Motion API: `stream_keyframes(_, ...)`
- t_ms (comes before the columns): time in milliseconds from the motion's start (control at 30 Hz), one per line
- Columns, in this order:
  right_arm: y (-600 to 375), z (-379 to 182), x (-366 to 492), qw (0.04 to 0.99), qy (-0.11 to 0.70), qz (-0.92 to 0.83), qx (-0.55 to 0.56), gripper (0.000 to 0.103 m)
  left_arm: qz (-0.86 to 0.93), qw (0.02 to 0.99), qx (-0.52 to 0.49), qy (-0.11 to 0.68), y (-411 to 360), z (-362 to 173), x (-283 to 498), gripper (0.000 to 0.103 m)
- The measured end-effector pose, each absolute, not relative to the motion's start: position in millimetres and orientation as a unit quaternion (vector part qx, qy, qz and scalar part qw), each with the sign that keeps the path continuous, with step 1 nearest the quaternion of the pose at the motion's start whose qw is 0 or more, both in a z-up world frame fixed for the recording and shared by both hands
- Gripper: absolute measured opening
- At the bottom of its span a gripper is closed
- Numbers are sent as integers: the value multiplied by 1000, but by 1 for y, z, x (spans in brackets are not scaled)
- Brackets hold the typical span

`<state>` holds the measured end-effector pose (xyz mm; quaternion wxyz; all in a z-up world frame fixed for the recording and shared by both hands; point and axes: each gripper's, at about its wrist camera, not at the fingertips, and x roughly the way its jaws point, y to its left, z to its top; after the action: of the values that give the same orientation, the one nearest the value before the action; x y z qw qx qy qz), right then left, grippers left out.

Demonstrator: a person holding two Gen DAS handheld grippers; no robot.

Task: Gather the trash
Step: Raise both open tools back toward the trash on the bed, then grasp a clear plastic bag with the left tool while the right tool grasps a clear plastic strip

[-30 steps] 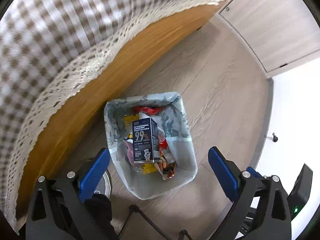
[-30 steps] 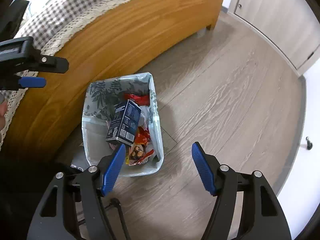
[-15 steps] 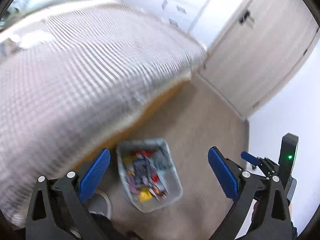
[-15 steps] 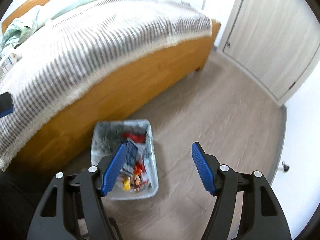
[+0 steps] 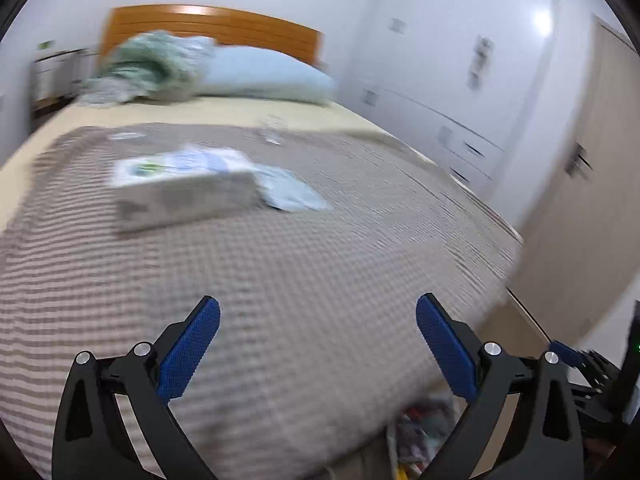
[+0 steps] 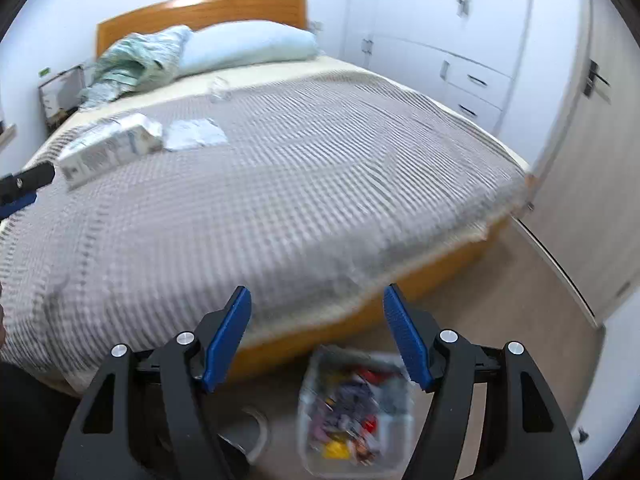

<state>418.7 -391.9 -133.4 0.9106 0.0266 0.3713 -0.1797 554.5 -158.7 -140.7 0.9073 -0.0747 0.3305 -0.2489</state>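
A white carton (image 5: pixel 184 190) lies on the checked bedspread, with a crumpled pale wrapper (image 5: pixel 294 194) beside it and a small clear piece (image 5: pixel 274 130) farther back. The right wrist view shows the same carton (image 6: pixel 114 144), wrapper (image 6: pixel 194 134) and clear piece (image 6: pixel 220 90). A bin lined with a printed bag (image 6: pixel 356 404), full of trash, stands on the floor at the bed's side; only its edge (image 5: pixel 424 428) shows in the left wrist view. My left gripper (image 5: pixel 318 336) hangs open and empty over the bedspread. My right gripper (image 6: pixel 318 330) is open and empty above the bed's edge and the bin.
The bed (image 6: pixel 300 184) has a wooden headboard (image 5: pixel 212 26), a pale blue pillow (image 6: pixel 248 44) and a bunched green cover (image 6: pixel 136 64). White wardrobes (image 6: pixel 452 36) stand behind it, a door (image 6: pixel 592 128) to the right. Wood floor (image 6: pixel 512 320) lies between bed and door.
Both grippers rose from above the bin and tilted up toward the bed. The bin slid to the bottom of each view; the bed's top and its litter came into sight.
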Motion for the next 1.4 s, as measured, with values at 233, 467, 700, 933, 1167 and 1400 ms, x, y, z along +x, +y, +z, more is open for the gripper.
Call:
stream_keyframes(233, -349, -123, 513, 937, 333, -93, 48, 66, -186, 926, -121, 307, -88, -126, 600, 95)
stream_keyframes(467, -330, -118, 649, 954, 297, 37, 7, 66, -199, 937, -19, 286, -66, -102, 696, 95)
stream_keyframes(700, -344, -130, 753, 929, 360, 77, 29, 31, -213, 895, 29, 391, -96, -104, 850, 69)
stream_keyframes(933, -359, -124, 819, 880, 465, 84, 45, 31, -212, 830, 53, 514, -154, -109, 975, 57)
stream_keyframes(1167, -354, -121, 892, 853, 506, 104, 76, 58, -184, 767, 123, 603, -195, -156, 1040, 59)
stream_keyframes(1400, -319, -154, 941, 810, 566, 136, 71, 58, -213, 705, 204, 645, -229, -195, 1043, 70)
